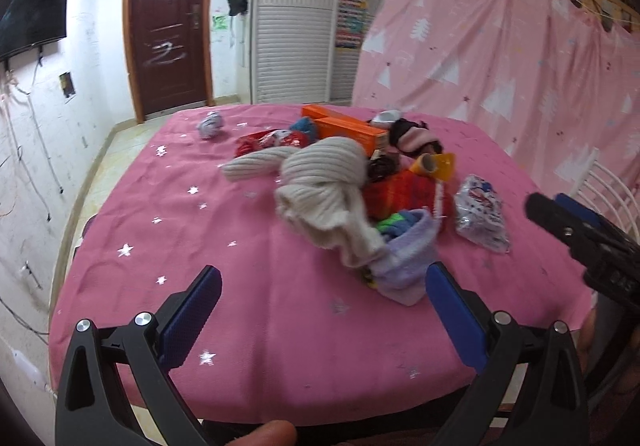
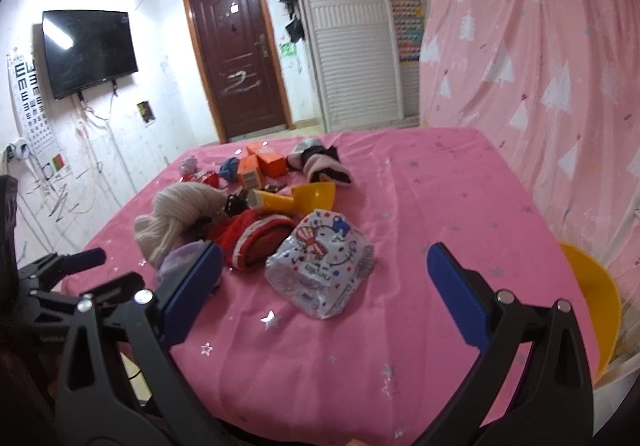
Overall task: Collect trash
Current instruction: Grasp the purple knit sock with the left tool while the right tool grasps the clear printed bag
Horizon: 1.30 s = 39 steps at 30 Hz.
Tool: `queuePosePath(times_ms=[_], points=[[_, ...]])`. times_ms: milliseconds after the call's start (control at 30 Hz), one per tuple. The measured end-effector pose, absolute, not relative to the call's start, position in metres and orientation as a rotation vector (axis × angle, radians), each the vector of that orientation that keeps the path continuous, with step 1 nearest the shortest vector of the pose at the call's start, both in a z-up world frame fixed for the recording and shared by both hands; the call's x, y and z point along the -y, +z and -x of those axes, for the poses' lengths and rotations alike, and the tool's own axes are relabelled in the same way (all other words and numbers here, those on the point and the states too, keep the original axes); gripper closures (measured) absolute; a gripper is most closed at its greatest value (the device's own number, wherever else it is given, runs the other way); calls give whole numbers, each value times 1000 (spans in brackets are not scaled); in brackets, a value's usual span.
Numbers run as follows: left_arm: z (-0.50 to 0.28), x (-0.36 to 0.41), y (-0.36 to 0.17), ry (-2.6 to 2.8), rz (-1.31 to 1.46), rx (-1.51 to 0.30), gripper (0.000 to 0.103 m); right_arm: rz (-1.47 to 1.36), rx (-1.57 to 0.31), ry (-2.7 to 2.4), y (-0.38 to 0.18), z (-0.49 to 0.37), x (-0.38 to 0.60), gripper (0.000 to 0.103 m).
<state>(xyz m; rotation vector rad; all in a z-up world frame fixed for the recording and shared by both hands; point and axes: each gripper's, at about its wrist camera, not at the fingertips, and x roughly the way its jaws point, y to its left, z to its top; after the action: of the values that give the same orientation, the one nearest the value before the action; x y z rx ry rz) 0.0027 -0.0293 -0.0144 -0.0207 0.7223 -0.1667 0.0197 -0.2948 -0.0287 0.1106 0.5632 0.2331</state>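
A crumpled white printed wrapper (image 2: pixel 320 270) (image 1: pixel 482 215) lies on the pink tablecloth (image 1: pixel 248 246) (image 2: pixel 440 205), just ahead of my right gripper (image 2: pixel 324 278), which is open and empty. A small crumpled foil wrapper (image 1: pixel 211 124) (image 2: pixel 189 164) sits at the far left of the pile. Red shiny packaging (image 1: pixel 266 141) and orange boxes (image 1: pixel 344 127) (image 2: pixel 264 163) lie further back. My left gripper (image 1: pixel 324 298) is open and empty, hovering near the front edge before a lilac cloth (image 1: pixel 404 262). The right gripper (image 1: pixel 576 234) shows at the right in the left wrist view.
Clothes are mixed in: a cream knit (image 1: pixel 320 181), a red knit (image 2: pixel 256 242), pink and black socks (image 2: pixel 320 163). A yellow funnel (image 2: pixel 308 197) lies among them. A yellow bowl (image 2: pixel 592 306) sits off the table's right side. A pink curtain (image 2: pixel 540 65) hangs to the right.
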Motion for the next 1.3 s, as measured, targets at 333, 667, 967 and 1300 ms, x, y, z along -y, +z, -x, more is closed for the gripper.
queuePosePath(times_ms=[333, 667, 967, 1300], points=[[-19, 67, -26, -324, 16, -859, 38, -111, -664, 235, -44, -42, 303, 5], [-40, 81, -30, -305, 18, -879, 80, -27, -775, 270, -51, -66, 287, 31], [-25, 82, -19, -514, 88, -863, 87, -32, -774, 267, -59, -72, 297, 70], [-14, 131, 28, -625, -34, -765, 87, -88, -667, 137, -32, -59, 356, 70]])
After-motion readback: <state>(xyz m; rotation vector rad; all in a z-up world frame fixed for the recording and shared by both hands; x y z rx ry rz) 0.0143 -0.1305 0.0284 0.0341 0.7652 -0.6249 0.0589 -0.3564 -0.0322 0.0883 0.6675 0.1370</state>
